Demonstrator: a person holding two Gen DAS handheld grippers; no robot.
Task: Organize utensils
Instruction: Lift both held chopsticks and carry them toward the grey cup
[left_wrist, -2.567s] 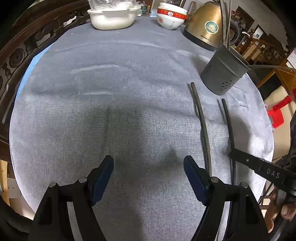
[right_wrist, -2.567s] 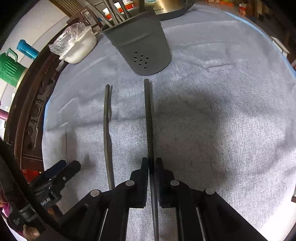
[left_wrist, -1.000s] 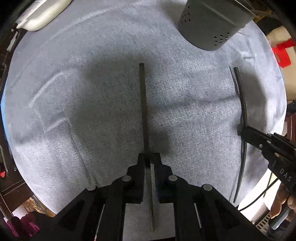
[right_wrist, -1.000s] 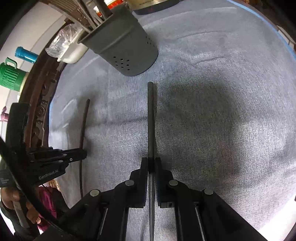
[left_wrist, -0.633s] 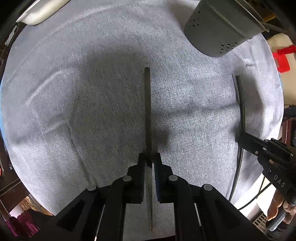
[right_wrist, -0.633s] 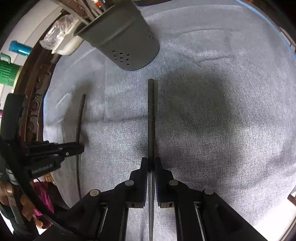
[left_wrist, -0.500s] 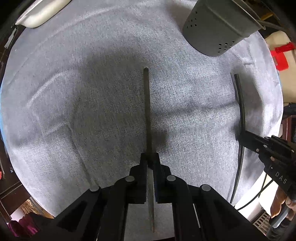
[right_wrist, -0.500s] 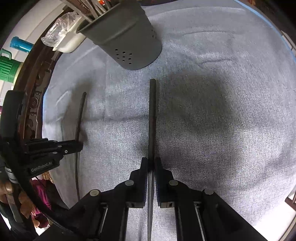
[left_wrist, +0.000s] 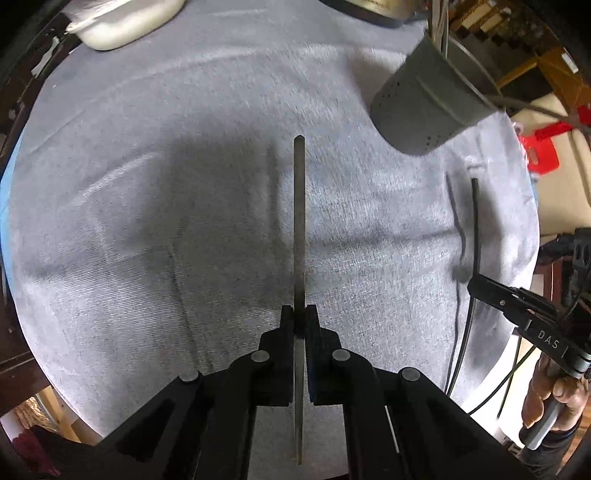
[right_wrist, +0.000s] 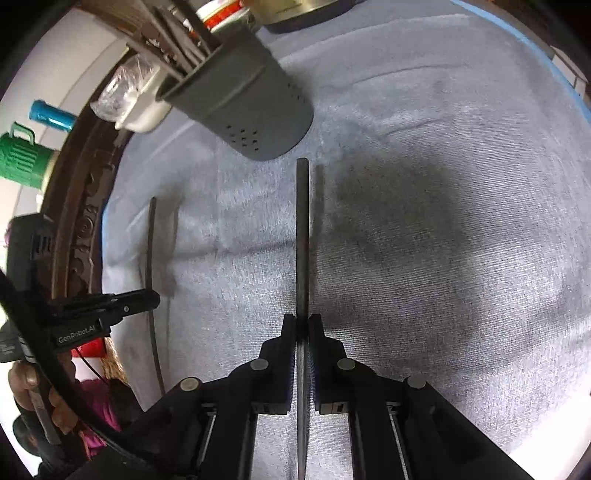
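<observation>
Left gripper (left_wrist: 300, 319): jaws pressed on a dark chopstick (left_wrist: 299, 221), held above the grey cloth (left_wrist: 147, 221).
Right gripper (right_wrist: 303, 325): jaws pressed on another chopstick (right_wrist: 302, 240).
Grey holder (right_wrist: 240, 107): just ahead, with sticks inside.

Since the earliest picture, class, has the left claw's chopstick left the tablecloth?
Yes. The chopstick has risen off the grey tablecloth, clamped in the left claw, casting a separate shadow, pointing toward the holder.

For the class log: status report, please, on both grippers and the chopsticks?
Left gripper shut on one chopstick. Right gripper shut on the other chopstick. Both lifted. Grey holder ahead, path open.
</observation>
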